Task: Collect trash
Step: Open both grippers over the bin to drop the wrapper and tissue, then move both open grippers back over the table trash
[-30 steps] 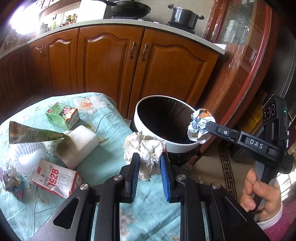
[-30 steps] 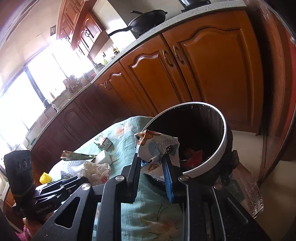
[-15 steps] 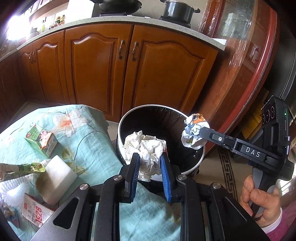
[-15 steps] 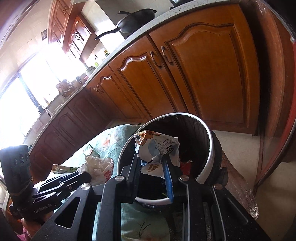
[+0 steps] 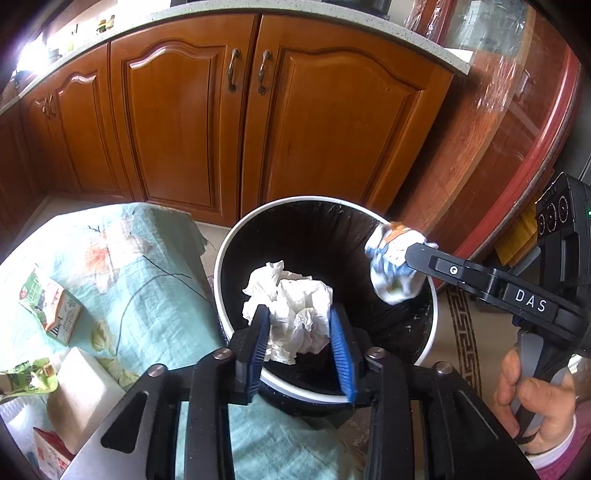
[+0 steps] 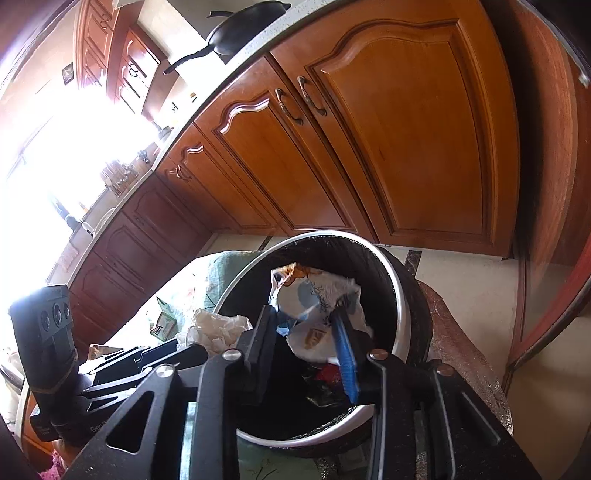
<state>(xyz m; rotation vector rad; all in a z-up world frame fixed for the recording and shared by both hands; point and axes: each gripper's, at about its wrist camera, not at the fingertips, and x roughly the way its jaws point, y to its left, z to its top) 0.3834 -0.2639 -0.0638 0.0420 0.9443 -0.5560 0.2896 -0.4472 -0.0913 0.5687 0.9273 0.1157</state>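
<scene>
While both grippers hang over the bin (image 5: pixel 432 325), each grips trash above its mouth.
Left gripper (image 5: pixel 301 339) clamps tissue (image 5: pixel 295 314); right gripper (image 6: pixel 308 332) clamps wrapper (image 6: pixel 321 306). Carton (image 5: pixel 50 310) lies left; both have moved over the rim.

I'm facing a run of warm wooden cabinet doors (image 5: pixel 177 122) under a pale speckled counter (image 5: pixel 332 18), with a black pan (image 6: pixel 247 29) sitting up top. Hard white daylight floods in from the window (image 6: pixel 48 155) at my left. Below, a pale tiled floor (image 6: pixel 461 280) with a dark patterned border.
</scene>
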